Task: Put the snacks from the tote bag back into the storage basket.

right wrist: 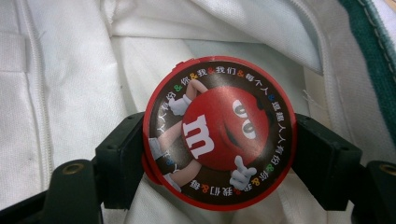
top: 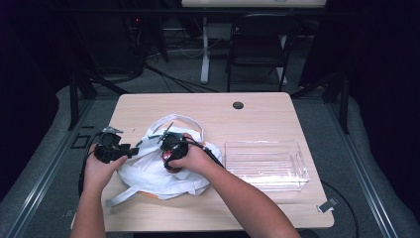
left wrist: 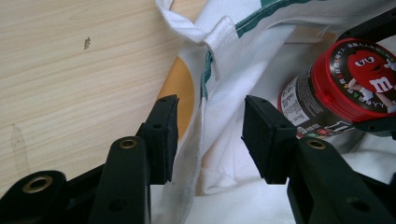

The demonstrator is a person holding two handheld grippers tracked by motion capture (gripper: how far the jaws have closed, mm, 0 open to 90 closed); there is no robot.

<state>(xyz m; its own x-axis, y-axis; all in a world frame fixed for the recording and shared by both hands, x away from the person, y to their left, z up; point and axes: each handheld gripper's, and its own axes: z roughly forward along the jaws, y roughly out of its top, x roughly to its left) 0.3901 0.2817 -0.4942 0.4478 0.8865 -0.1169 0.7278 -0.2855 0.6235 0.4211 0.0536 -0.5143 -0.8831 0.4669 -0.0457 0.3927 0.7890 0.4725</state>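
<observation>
A: What sits beside the right gripper?
B: A clear plastic bin, near it on its right, on the wooden table (the wood shows through it); beyond the gripper, near the table's far edge, a round dark cable hole.
A: And past the table?
B: Well beyond the gripper, a dark chair; a white desk leg; cables on the grey floor.

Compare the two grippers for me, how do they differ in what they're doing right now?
The right gripper has its jaws pressed against the sides of the red-lidded candy jar, while the left gripper has its jaws apart with the edge of the white bag between them, not squeezed. The right gripper sits over the middle of the bag; the left gripper sits at the bag's left edge, beside the bare table. Both have black jaws.
</observation>
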